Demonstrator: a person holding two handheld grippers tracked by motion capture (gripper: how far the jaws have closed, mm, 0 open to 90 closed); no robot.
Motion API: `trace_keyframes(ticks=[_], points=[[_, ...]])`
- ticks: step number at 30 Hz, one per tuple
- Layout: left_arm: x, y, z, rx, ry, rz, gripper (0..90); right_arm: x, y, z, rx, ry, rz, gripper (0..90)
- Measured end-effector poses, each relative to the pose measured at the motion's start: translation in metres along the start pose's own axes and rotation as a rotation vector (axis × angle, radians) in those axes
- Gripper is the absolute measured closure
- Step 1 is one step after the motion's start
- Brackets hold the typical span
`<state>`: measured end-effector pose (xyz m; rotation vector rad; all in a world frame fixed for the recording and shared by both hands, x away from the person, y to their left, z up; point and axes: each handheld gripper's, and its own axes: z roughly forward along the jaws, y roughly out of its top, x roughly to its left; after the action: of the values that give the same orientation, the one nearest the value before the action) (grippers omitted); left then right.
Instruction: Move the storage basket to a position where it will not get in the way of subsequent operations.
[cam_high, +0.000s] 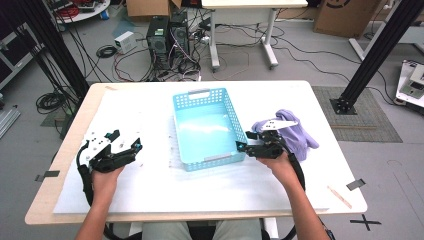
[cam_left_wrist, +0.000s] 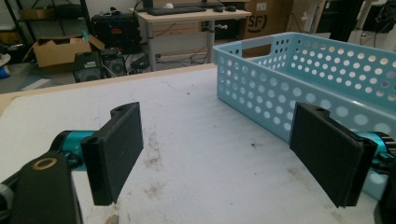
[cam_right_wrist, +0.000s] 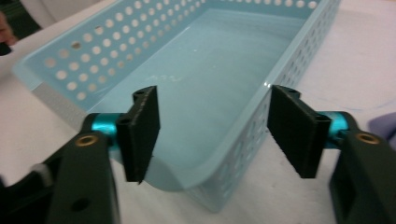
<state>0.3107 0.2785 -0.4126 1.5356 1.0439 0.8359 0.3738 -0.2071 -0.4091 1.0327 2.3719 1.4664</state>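
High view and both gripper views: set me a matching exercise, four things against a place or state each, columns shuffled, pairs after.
Things:
1. basket
2. purple cloth
3. left gripper
4. right gripper

Places or states:
A. open over bare tabletop, left of the basket
B. crumpled near the table's right edge
C. empty, mid-table
D. open, jaws astride the basket's near right corner

Pairs: 1-C, 2-B, 3-A, 4-D

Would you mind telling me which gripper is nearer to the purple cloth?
Right. The right gripper sits just beside the purple cloth, at the blue basket's corner; the left gripper is across the basket, far from the cloth.
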Motion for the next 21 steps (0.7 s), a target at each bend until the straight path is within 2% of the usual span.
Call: trace_keyframes(ticks=[2,4,7,10,18,21], points=[[0.0,0.001,0.0,0.001,-0.005,-0.001,17.7,0.004,-0.001,0.001,0.005,0.032,-0.014,41.6],[0.001,0.003,0.001,0.008,-0.023,-0.002,19.5,0.01,-0.001,0.004,0.01,0.053,-0.034,41.3],[0.001,0.007,0.005,0.015,-0.047,-0.024,20.2,0.014,-0.002,0.007,0.006,0.107,-0.037,41.8],[0.0,0.011,0.008,0.019,-0.052,-0.027,20.2,0.016,-0.002,0.009,0.006,0.141,-0.041,41.2],[-0.01,0.027,0.022,0.017,-0.086,-0.003,20.2,0.027,0.0,0.015,-0.002,0.168,-0.049,38.9],[-0.013,0.031,0.026,0.019,-0.095,0.006,19.8,0.029,0.0,0.013,-0.01,0.125,-0.072,34.9]])
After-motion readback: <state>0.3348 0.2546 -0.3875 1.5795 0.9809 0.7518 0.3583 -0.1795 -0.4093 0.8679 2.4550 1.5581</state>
